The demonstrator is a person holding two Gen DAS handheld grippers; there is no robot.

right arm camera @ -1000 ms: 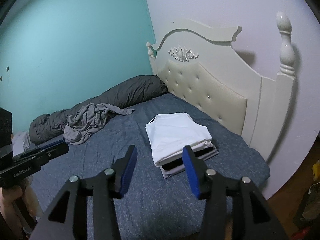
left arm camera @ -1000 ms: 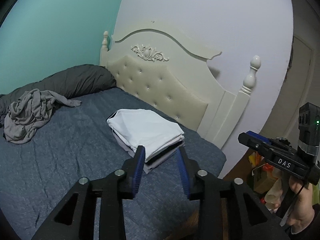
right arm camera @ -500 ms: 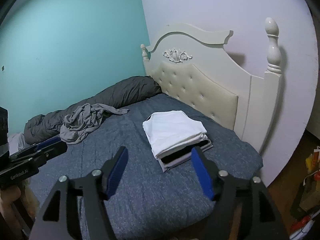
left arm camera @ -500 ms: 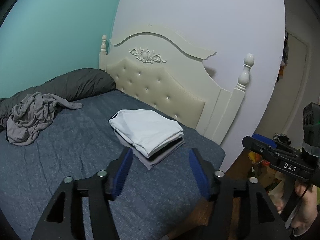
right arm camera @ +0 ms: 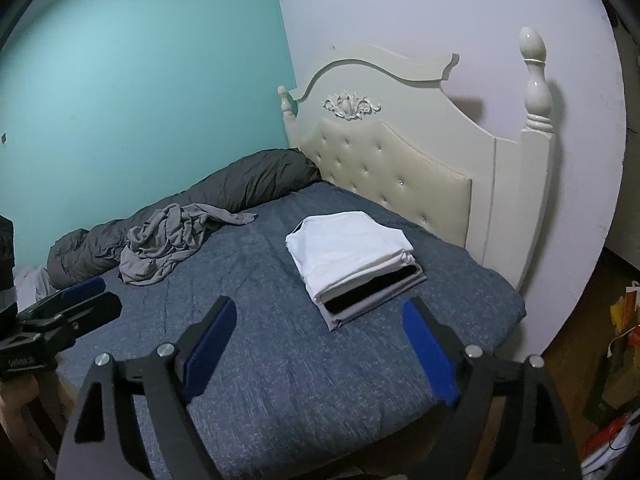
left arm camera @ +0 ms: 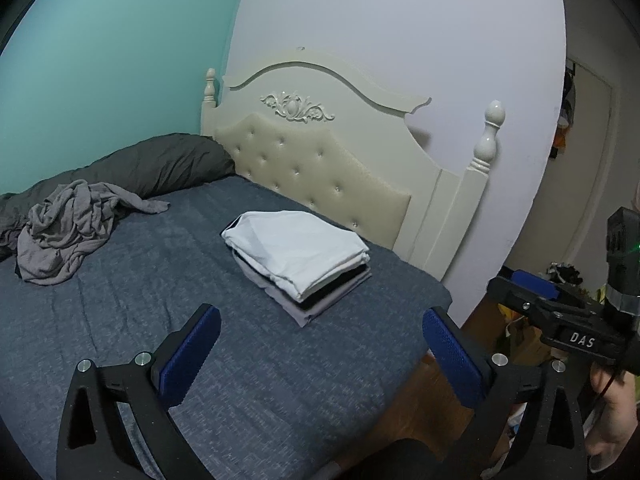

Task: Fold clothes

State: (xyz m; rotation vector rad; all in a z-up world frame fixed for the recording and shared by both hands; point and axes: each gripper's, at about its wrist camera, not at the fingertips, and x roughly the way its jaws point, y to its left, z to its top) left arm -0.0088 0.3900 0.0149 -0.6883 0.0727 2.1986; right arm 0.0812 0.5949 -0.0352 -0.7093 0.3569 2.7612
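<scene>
Here, both grippers, left [left arm camera: 320, 354] & right [right arm camera: 318, 344], hang over the bed [left arm camera: 120, 320], jaws opening, nothing between. Folded stack [left arm camera: 298, 256] sits near headboard; crumpled grey garment [left arm camera: 66, 232] waits. Likely next: reach across, pick it up.

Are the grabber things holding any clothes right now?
No. The left gripper and right gripper are both empty, jaws opening above the bed. The folded stack lies untouched.
</scene>
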